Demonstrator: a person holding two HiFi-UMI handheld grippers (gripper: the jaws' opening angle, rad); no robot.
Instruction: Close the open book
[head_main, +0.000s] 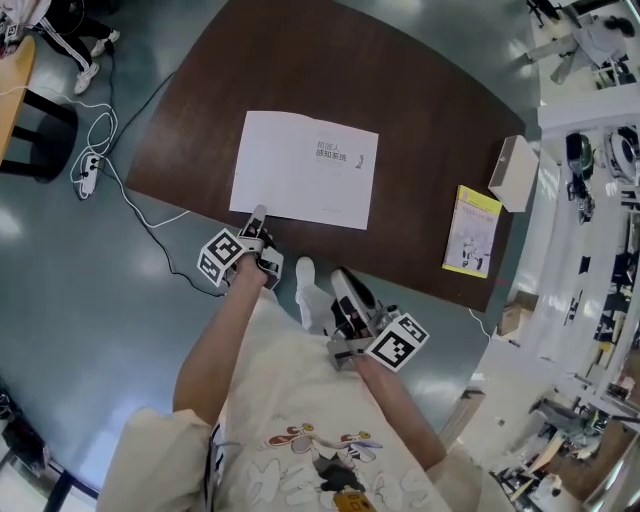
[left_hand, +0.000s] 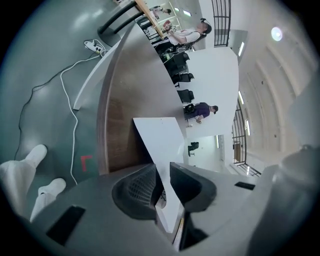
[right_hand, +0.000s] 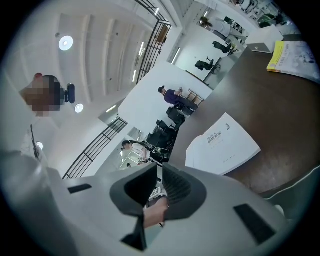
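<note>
Head view: white book (head_main: 310, 165) lies flat on the brown table (head_main: 430, 120); left gripper (head_main: 258, 216) sits at its near left corner.
Left gripper view: jaws pinch a white sheet of the book.
Right gripper view: right gripper (right_hand: 160, 176) off the table, jaws drawn together on nothing.

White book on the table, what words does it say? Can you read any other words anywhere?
white book: two short lines of dark characters, too small to read.
yellow book: cover print, too blurred to read.
No other readable text.
</note>
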